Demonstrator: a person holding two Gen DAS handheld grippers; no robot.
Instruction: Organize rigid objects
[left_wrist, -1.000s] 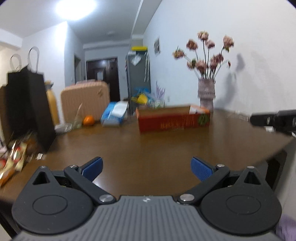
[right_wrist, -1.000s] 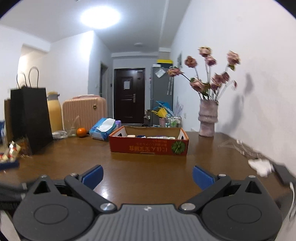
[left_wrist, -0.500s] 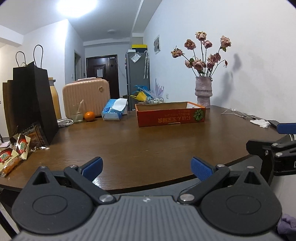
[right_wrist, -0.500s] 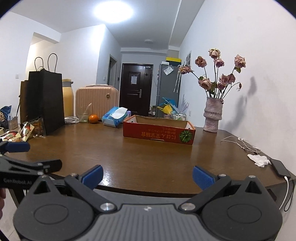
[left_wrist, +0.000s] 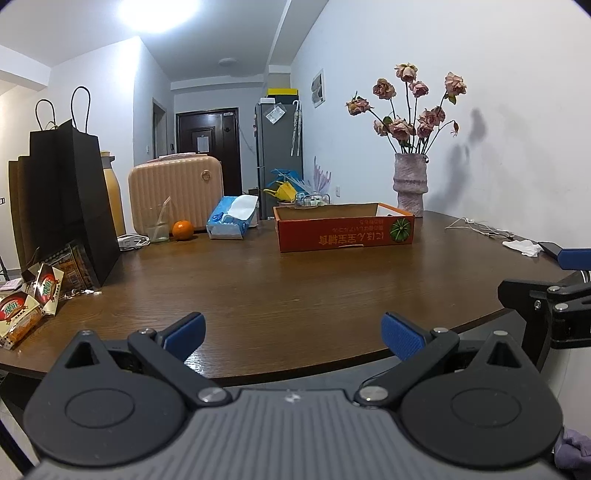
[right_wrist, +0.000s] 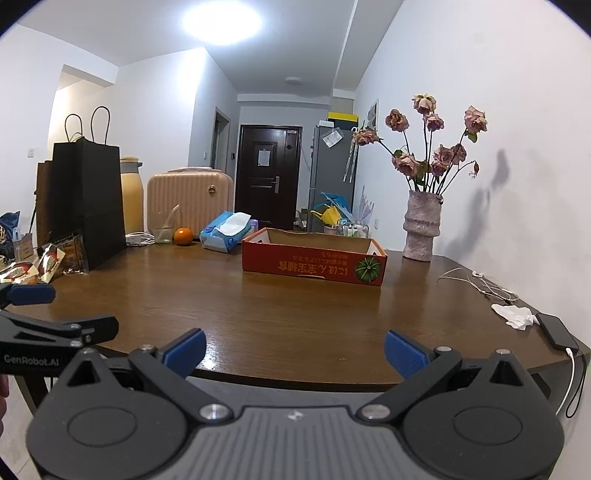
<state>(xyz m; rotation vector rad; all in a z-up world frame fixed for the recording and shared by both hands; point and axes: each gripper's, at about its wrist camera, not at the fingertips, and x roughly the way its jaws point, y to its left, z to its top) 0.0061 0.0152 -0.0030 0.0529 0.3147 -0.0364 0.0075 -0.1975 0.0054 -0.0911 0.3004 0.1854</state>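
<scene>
From the left wrist we see our left gripper (left_wrist: 293, 334) held level at the near table (left_wrist: 295, 291) edge, fingers spread wide and empty; the red cardboard box (left_wrist: 345, 230) sits far across, right of centre. From the right wrist, our right gripper (right_wrist: 295, 350) hovers likewise, released and empty, the box ahead beside the vase (right_wrist: 421, 229).

contents of the red cardboard box (right_wrist: 314, 264) hidden behind its near wall; snack packets (left_wrist: 22, 310) cut off at left
</scene>
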